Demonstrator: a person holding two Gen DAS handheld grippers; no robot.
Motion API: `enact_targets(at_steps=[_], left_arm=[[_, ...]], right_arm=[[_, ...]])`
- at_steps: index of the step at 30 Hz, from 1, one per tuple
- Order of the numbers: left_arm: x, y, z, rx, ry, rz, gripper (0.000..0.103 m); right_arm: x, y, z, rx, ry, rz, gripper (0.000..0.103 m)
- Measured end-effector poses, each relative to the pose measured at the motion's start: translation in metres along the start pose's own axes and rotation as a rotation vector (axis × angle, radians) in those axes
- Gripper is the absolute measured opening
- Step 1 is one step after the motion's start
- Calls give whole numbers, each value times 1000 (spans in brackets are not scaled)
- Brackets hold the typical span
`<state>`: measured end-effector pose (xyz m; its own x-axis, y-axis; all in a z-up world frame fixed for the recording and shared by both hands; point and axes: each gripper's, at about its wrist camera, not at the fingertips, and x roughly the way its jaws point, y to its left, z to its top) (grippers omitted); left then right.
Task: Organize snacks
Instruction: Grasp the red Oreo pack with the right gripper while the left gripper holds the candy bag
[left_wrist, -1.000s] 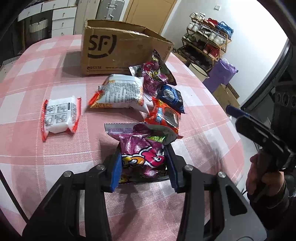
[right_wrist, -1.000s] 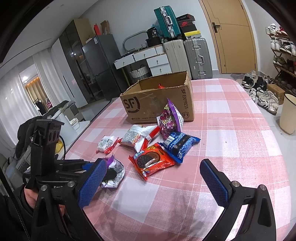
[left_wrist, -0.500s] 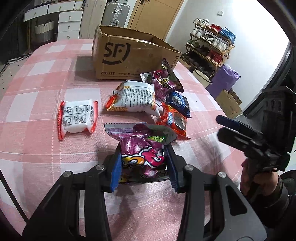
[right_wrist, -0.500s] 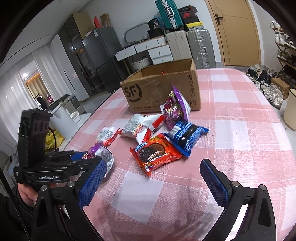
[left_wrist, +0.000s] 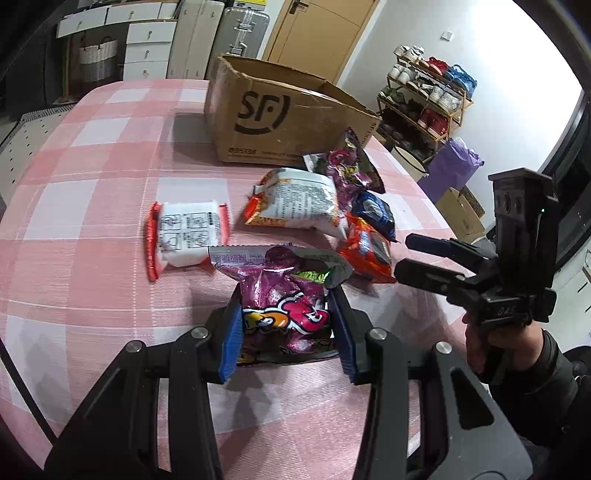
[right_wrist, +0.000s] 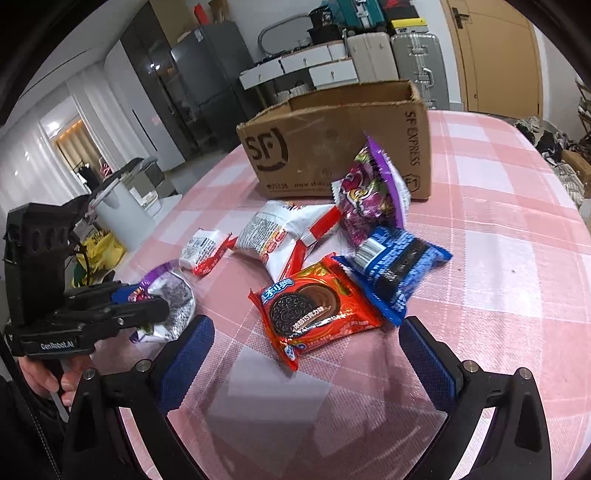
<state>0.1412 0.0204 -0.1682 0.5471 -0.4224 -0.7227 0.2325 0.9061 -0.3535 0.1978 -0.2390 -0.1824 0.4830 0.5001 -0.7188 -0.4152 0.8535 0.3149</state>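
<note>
From my left wrist, my left gripper (left_wrist: 286, 328) has its blue ribbed fingers (left_wrist: 232, 341) clenched on a crinkled purple foil snack bag (left_wrist: 284, 295), its long axis running away from me along the fingers, torn silver top toward the cardboard box (left_wrist: 284, 122). Five more packets lie on the pink checked worktop (left_wrist: 92, 229): two white pillow packs, one purple, one blue, one orange. My right gripper (left_wrist: 412, 254) shows at the right edge.

From my right wrist, my right gripper (right_wrist: 306, 354) has its fingers (right_wrist: 428, 356) released and wide apart, nothing between them, just short of the glossy orange cookie packet (right_wrist: 317, 306), which lies flat, slanted. The blue packet (right_wrist: 395, 266) touches it; the box stands open-topped behind.
</note>
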Motion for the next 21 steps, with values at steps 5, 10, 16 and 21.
enact_targets(at_steps=[5,10,16,21], left_arm=[[0,9,0,-10,5,15,40],[3,10,0,-16,6,17,40],[5,13,-2,-25,13,19,40],[5,15,-2,-32,12,20,40]], right_arm=[[12,3,4,-13,24,-1,102],[23,8,8,-33,40,-8,102],[33,17,15,-72,63,-16,94],[40,21,17,-101,87,-23,88]])
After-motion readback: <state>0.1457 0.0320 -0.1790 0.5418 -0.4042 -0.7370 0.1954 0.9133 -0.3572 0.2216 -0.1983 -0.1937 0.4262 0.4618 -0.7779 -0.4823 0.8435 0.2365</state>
